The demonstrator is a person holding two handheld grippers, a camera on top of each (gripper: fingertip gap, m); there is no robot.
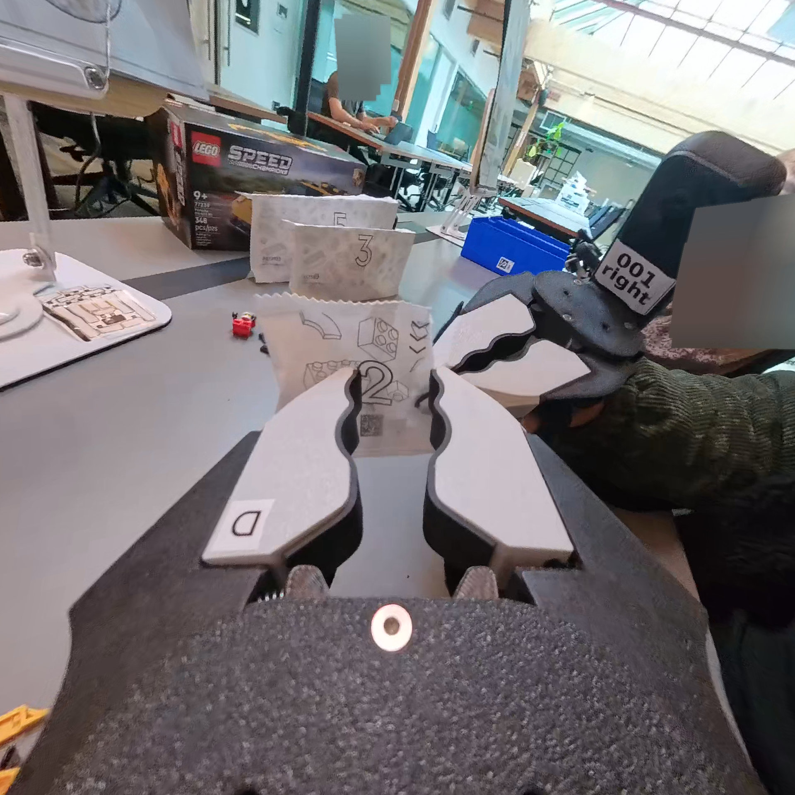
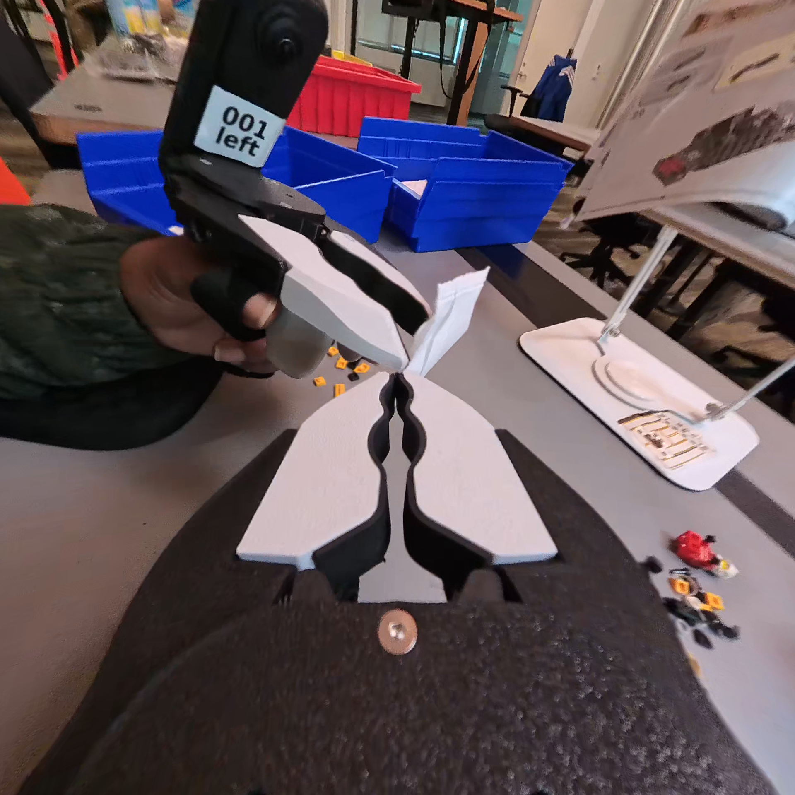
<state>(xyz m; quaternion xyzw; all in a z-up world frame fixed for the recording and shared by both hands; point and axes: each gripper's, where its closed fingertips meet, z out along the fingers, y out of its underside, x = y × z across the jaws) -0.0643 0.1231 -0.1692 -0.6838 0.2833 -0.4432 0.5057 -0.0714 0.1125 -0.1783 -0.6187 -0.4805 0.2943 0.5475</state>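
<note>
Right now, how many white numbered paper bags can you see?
3: one upright white paper bag ahead of the left gripper; two standing behind, against the box. More may be hidden.

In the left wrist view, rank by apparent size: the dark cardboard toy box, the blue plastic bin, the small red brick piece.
1. Dark cardboard toy box
2. Blue plastic bin, partly hidden and farther off, so unsure
3. Small red brick piece, clearly smallest

Bright, even daylight in both views. The left wrist view has skylight glare [image 1: 688, 51] top right, blown to near white. Shadows on the grey table [image 1: 107, 430] are soft, darkest under each gripper body. Strong fisheye bending at the edges. Motion blur on the white paper bag [image 2: 451, 318] and far background; near fingers sharp.
</note>
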